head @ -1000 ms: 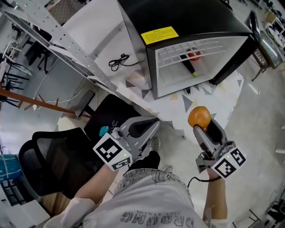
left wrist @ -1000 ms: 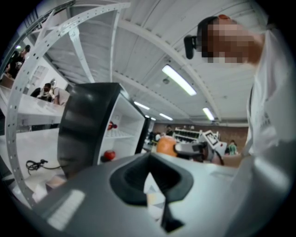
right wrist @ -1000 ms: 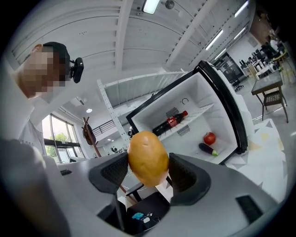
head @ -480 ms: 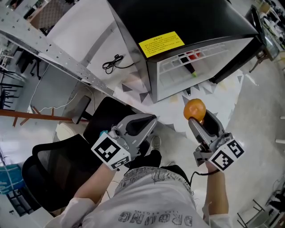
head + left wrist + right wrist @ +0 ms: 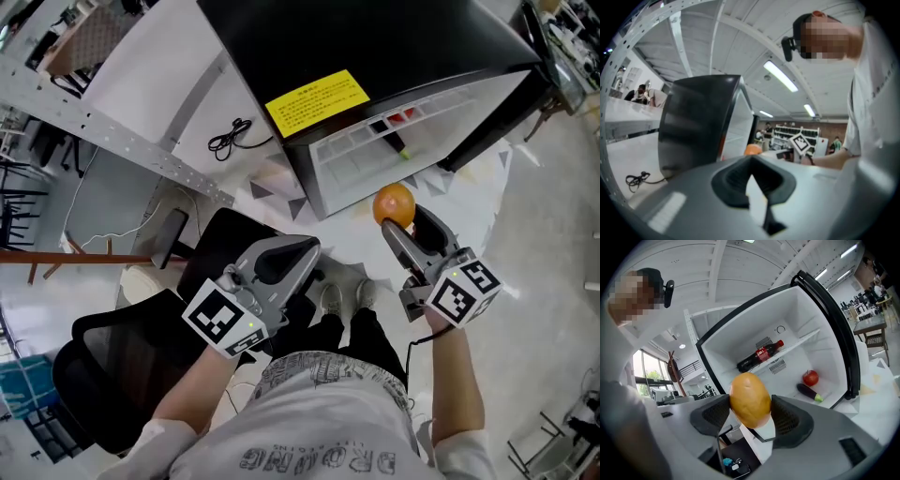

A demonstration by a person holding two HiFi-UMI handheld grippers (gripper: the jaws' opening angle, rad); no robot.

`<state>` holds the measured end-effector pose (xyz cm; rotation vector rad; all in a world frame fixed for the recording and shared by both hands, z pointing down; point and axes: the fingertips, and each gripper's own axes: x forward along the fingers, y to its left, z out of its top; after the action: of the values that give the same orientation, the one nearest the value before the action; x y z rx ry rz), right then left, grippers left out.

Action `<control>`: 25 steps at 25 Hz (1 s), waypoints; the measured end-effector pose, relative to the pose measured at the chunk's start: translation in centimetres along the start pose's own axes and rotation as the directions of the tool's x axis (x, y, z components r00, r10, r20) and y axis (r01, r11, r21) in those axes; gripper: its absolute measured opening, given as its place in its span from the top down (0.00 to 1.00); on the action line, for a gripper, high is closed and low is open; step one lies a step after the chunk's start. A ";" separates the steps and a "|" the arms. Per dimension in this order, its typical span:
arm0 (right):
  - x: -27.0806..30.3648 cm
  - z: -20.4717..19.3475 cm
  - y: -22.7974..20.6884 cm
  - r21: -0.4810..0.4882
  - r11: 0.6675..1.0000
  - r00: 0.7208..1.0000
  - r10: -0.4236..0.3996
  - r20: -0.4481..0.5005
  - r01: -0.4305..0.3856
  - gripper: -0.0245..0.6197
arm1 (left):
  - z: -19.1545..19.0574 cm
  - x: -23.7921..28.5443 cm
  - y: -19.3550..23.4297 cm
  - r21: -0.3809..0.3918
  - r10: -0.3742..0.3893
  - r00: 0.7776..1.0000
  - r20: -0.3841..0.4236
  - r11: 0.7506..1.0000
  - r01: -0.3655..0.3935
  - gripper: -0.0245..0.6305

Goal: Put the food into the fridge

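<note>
My right gripper (image 5: 401, 223) (image 5: 751, 414) is shut on an orange fruit (image 5: 394, 203) (image 5: 750, 399), held up in front of the open black fridge (image 5: 403, 56) (image 5: 787, 338). Inside the white fridge I see a cola bottle (image 5: 760, 355) lying on the shelf, a red apple (image 5: 810, 378) and a dark eggplant (image 5: 809, 393) on the floor of it. My left gripper (image 5: 298, 255) (image 5: 752, 176) is shut with nothing in it, held lower left of the fridge. The fruit (image 5: 752, 150) also shows past its jaws.
The fridge door (image 5: 836, 329) stands open at the right. A black cable (image 5: 230, 137) lies on the white table (image 5: 141, 84) left of the fridge. A black mesh chair (image 5: 131, 347) stands at the lower left, beside the person's legs.
The right gripper has carried the orange fruit up and closer to the fridge opening. The left gripper has shifted slightly left and stays shut.
</note>
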<state>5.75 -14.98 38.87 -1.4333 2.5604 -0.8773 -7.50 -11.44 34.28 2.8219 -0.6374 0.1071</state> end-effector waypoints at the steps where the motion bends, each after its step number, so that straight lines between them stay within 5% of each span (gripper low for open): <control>1: 0.3 0.0 -0.3 -0.002 1.000 1.000 0.003 -0.001 -0.003 0.54 | 0.1 0.0 0.1 0.002 0.007 1.000 -0.001 1.000 -0.007 0.95; 14: 7.7 -0.4 -5.8 -0.102 0.994 0.998 0.042 -0.048 -0.047 0.54 | -0.9 1.4 -0.4 0.023 0.123 0.991 -0.058 0.992 -0.122 0.95; 25: 15.8 -2.4 -9.7 -0.249 0.968 0.993 -0.003 -0.117 -0.027 0.54 | -0.9 3.0 -0.4 0.048 0.197 0.978 -0.074 0.980 -0.194 0.95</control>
<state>3.42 -30.46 49.07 -1.4650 2.8510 -0.6730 -4.59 -12.10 35.47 2.7704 -0.9031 0.2673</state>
